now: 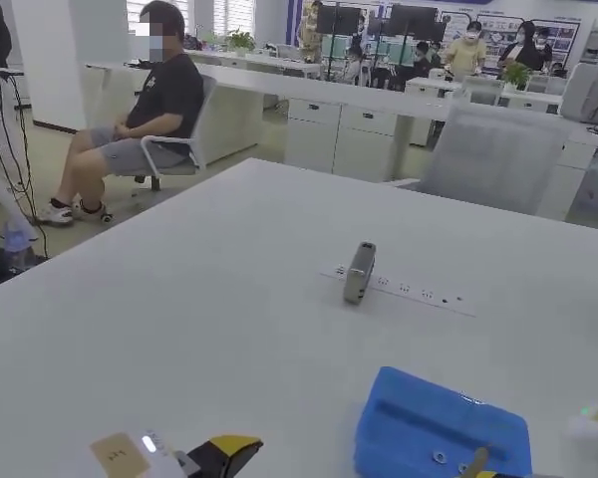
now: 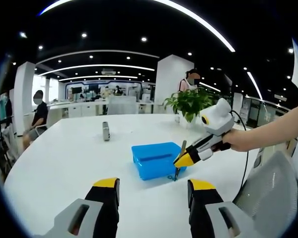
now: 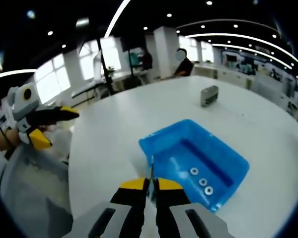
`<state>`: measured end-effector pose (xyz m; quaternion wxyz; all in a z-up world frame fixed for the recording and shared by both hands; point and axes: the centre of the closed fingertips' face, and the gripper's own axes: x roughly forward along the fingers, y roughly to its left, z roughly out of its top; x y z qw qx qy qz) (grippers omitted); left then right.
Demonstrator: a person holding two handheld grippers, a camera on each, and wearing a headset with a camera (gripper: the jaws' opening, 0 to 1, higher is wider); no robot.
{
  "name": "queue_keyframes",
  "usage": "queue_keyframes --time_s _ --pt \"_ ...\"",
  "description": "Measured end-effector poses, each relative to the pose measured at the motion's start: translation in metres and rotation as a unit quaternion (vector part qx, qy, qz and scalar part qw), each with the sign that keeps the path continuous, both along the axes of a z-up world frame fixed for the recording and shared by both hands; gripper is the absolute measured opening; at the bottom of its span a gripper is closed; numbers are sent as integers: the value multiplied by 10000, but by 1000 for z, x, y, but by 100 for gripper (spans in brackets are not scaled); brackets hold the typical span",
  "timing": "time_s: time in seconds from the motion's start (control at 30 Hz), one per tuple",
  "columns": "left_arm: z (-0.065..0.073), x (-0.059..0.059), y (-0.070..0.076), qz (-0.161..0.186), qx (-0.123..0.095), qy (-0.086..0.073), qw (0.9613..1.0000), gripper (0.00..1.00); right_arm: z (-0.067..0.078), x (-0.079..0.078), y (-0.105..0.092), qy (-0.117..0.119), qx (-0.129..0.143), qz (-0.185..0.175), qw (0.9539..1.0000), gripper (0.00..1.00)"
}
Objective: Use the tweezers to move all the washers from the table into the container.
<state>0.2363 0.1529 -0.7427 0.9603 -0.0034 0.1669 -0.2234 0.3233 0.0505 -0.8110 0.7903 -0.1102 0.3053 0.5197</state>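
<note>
White counter [image 1: 229, 299] carries our blue container [image 3: 181, 148], three washers [image 3: 202, 182] inside. Our right gripper [image 3: 150, 185] clamps the tweezers [image 3: 151, 169] at its rim, probably for dropping; our left gripper [image 2: 154, 187] waits spread and empty.

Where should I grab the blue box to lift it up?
Pinch a thin upright wall of the blue box from above, one jaw inside, one outside. It sits flat with an open top, so the rim is the handle. The open left hand-held gripper faces its near wall, clear of the tweezers. Keep it level: washers lie loose inside.
</note>
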Motion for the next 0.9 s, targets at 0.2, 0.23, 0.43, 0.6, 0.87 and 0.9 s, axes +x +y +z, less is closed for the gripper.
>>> queue_keyframes --time_s 0.2,0.23,0.43,0.6,0.87,0.9 --pt "0 0 0 4 6 -5 10000 54 0 -1 -1 -97 -113 51 9999 3" --pt "0 0 0 5 4 -4 10000 54 0 -1 -2 -117 -137 49 9998 3" --pt "0 0 0 3 10 -2 10000 54 0 -2 -3 -82 -122 44 9999 3" --pt "0 0 0 1 15 1 10000 54 0 -6 0 -58 -103 95 9999 3" --pt "0 -1 0 -3 26 0 10000 54 -1 -10 3 -222 -202 280 9992 3" --pt "0 -1 0 -2 25 -1 10000 53 -1 -10 3 -233 -212 288 9991 3"
